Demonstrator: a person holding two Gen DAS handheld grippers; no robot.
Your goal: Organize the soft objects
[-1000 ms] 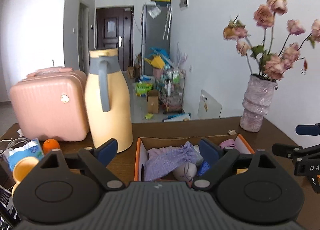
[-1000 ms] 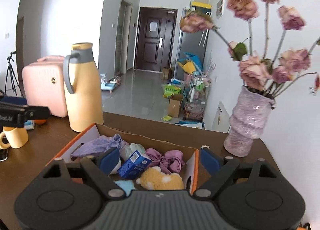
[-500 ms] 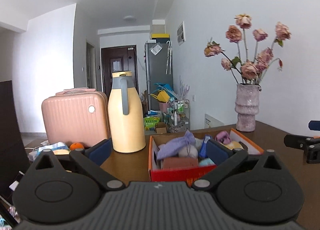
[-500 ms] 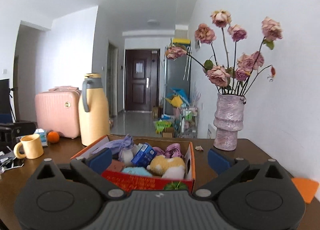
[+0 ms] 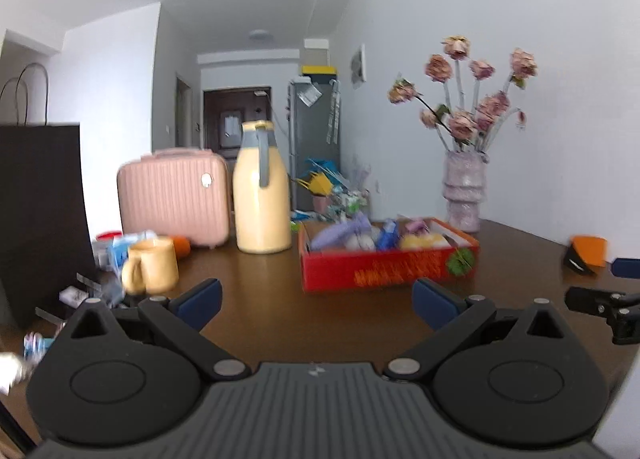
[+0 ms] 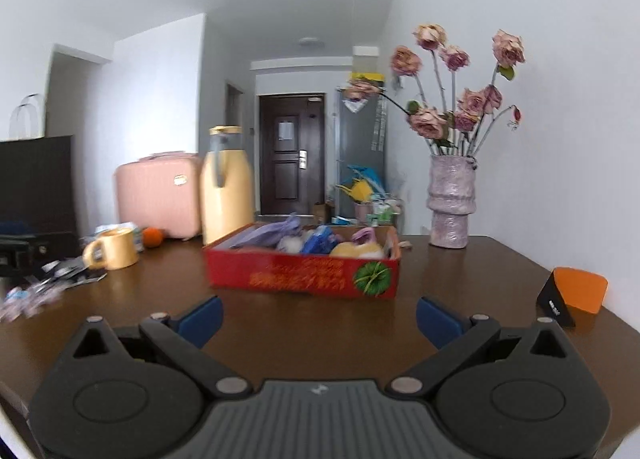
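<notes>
Right wrist view: red box [image 6: 302,273] of soft items sits mid-table, well ahead of both grippers; nothing held.

Left gripper [image 5: 316,301] and right gripper [image 6: 319,315] both have jaws spread wide with only bare table [image 6: 280,323] between the blue pads. Box contents look light and compliant: a lilac cloth pouch [image 6: 269,234] at the left end, a yellow plush [image 6: 357,249] at the right, a white fluffy piece [image 6: 291,244] and a blue packet [image 6: 319,240] between them; frames are blurred, so finer identity is uncertain. Judgement: cloth and plush will deform and sag, low slip risk, no breakage risk. Pinch a bunched fold of the pouch, or the plush across its body, from above, clear of the cardboard wall. Vase [image 6: 451,201] and flask [image 6: 227,184] stand just behind the box; keep clear of both.
</notes>
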